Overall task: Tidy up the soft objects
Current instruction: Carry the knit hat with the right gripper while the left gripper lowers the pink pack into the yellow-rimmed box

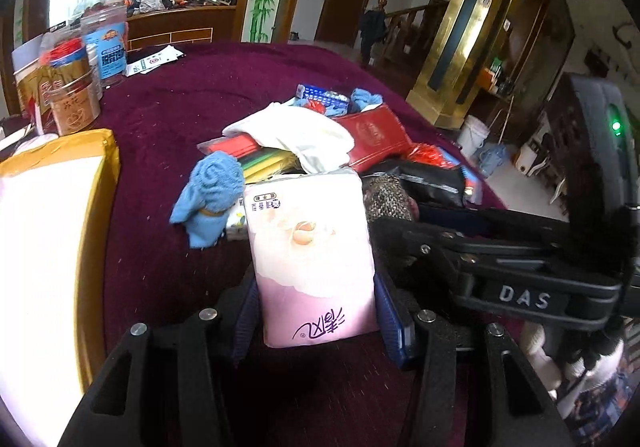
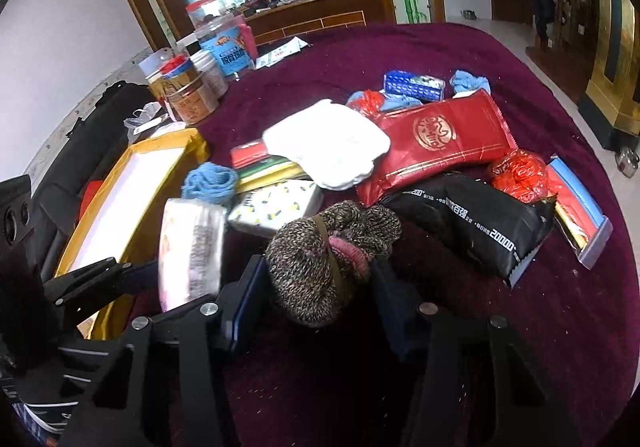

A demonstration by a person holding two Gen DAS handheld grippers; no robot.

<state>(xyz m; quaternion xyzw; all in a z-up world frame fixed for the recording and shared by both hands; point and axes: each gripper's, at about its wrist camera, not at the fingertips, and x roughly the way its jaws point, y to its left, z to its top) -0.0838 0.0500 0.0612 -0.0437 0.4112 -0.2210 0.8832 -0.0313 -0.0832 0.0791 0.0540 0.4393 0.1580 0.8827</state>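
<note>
**Inspector:** What is each gripper holding?

**Assistant:** The left gripper [image 1: 318,311] is standing partly closed, its blue pads pressing both long sides of a pink tissue pack [image 1: 312,263]. The pack is running lengthwise away from the tool, its near end between the fingers and its far end leaning toward the pile. The right gripper [image 2: 320,283] is likewise partly closed around a brown knitted bundle [image 2: 320,263] (socks or a hat, I cannot tell which); the left pad is touching the knit, while the right pad is sitting in shadow, so full contact there is a judgement.

**Inspector:** Where are these things lying on the table?

**Assistant:** Both are sitting at the near edge of the clutter on the maroon tablecloth [image 2: 500,347], the pack to the left of the bundle, just beside it. The two tools are working close together.

**Inspector:** And the destination?

**Assistant:** A yellow box [image 2: 132,199] with a white inside is lying open at the far left, just beside the pack. The left hand is the nearer one; the right would be crossing over it. A blue knitted roll [image 2: 210,181] is resting between box and pile, as yet untaken.

**Inspector:** Risk?

**Assistant:** The two tools colliding, I judge, if both are swinging left together.
</note>
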